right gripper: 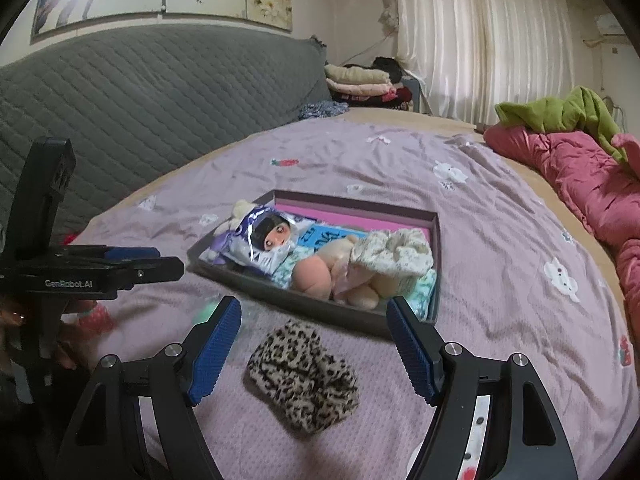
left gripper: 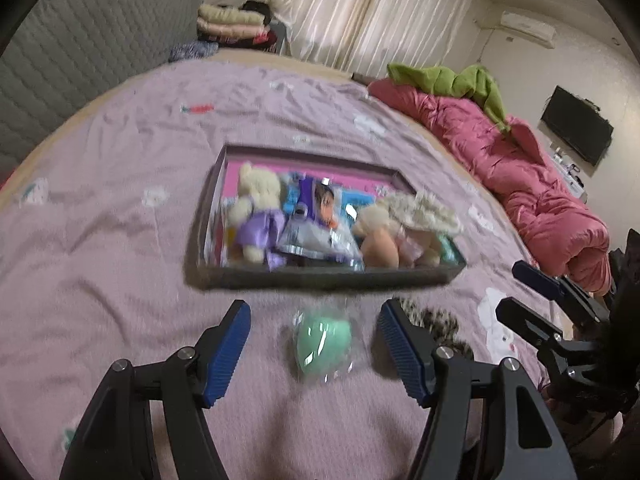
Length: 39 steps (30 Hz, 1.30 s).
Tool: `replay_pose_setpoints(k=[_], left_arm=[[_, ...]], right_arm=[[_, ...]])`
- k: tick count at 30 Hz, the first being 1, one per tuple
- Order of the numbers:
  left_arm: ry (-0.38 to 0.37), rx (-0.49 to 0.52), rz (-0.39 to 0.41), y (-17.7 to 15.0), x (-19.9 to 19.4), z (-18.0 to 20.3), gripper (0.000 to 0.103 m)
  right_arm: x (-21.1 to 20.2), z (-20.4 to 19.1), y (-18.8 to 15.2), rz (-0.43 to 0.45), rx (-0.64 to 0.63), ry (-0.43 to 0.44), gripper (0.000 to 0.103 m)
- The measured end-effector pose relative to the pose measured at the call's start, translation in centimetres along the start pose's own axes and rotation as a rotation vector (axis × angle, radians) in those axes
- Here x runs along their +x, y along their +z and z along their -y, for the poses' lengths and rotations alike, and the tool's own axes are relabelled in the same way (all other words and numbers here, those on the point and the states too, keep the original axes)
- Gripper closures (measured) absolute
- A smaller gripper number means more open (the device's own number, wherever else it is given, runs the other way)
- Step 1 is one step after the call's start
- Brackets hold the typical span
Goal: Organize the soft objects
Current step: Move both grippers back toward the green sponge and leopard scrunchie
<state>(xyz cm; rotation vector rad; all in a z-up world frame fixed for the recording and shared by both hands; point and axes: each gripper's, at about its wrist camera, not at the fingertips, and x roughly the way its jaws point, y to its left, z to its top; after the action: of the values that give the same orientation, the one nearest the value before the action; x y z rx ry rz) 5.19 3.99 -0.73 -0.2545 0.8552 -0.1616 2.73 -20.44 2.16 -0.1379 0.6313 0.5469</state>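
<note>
A mint-green sponge in clear wrap (left gripper: pixel 322 338) lies on the mauve bedsheet between the fingers of my left gripper (left gripper: pixel 316 312), which stands wide open without touching it. My right gripper (right gripper: pixel 313 308) is open too, with a leopard-print fabric piece (right gripper: pixel 304 376) lying on the sheet between and below its fingers. Just beyond both sits a shallow dark box (right gripper: pixel 260 292) with a pink lining. It holds a cream teddy in a purple dress (left gripper: pixel 256 216), a doll packet (right gripper: pixel 268 240) and a plush under cream floral cloth (right gripper: pixel 392 254). The right gripper (left gripper: pixel 514 286) shows at the left wrist view's right edge.
A rumpled pink quilt (right gripper: pixel 580 184) with a green cloth (right gripper: pixel 560 112) on it lies along the bed's right side. The grey quilted headboard (right gripper: pixel 140 92) rises at the left. Folded clothes (right gripper: pixel 360 84) are stacked at the far corner. The left gripper (right gripper: pixel 160 261) reaches in from the left.
</note>
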Motion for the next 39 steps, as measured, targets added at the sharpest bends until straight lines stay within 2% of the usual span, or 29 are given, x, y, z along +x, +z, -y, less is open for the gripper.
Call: replay_pose_setpoints(k=[10, 21, 31, 39], left_arm=[[-0.014, 0.006, -0.055, -1.4, 0.7, 0.4, 0.036], [-0.028, 0.0, -0.132, -1.9, 3.2, 0.1, 0.036], [-0.044, 0.002, -0.198, -2.2, 5.3, 0.1, 0.036], [-0.037, -0.005, -0.217, -2.3, 6.3, -0.1, 0.036]], right_arm=[[0.7, -0.6, -1.1, -0.054, 0.005, 0.011, 0.027], [3.0, 0.0, -2.3, -0.15, 0.017, 0.002, 0.027], [5.2, -0.7, -3.7, -0.252, -0.024, -0.004, 0.027], [6.3, -1.0, -4.2, -0.286, -0.043, -0.007, 0.027]])
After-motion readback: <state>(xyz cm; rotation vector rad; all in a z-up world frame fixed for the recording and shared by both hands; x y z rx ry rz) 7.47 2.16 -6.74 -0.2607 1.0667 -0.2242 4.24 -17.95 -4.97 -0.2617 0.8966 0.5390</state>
